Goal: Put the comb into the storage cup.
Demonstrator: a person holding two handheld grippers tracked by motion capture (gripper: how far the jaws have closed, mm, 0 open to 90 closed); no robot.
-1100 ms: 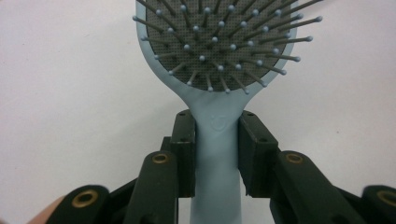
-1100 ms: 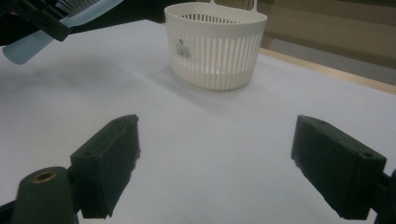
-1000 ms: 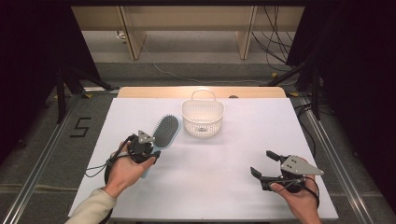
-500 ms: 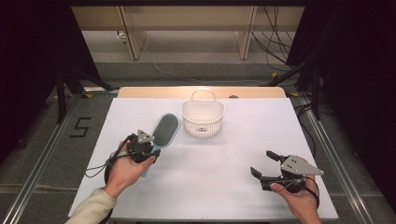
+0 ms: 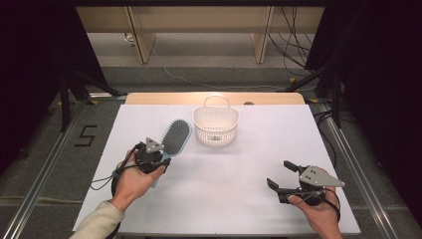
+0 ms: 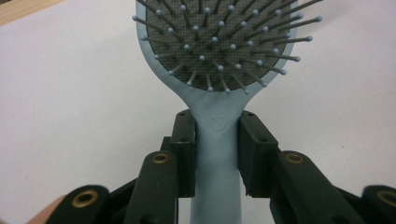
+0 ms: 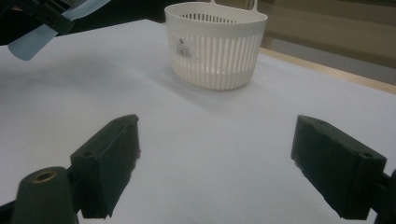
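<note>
A light blue hairbrush [image 5: 176, 138] with dark bristles is held at the left of the white table, bristles up. My left gripper [image 5: 160, 158] is shut on its handle [image 6: 217, 154], with both pads [image 6: 184, 144] pressed against the handle's sides just below the brush head [image 6: 219, 42]. A white slotted basket [image 5: 216, 126] with a loop handle stands at the middle back, a short way right of the brush head. My right gripper [image 5: 280, 175] hovers open near the front right, with nothing between its wide-apart fingers [image 7: 114, 158]. It faces the basket [image 7: 215, 46].
The white table sheet [image 5: 239, 174] has a wooden strip [image 5: 149, 98] along its far edge. Metal rails [image 5: 45, 169] run along both sides. Cables [image 5: 298, 55] trail on the floor behind the table. A cable from the left gripper loops beside the left forearm [image 5: 102, 181].
</note>
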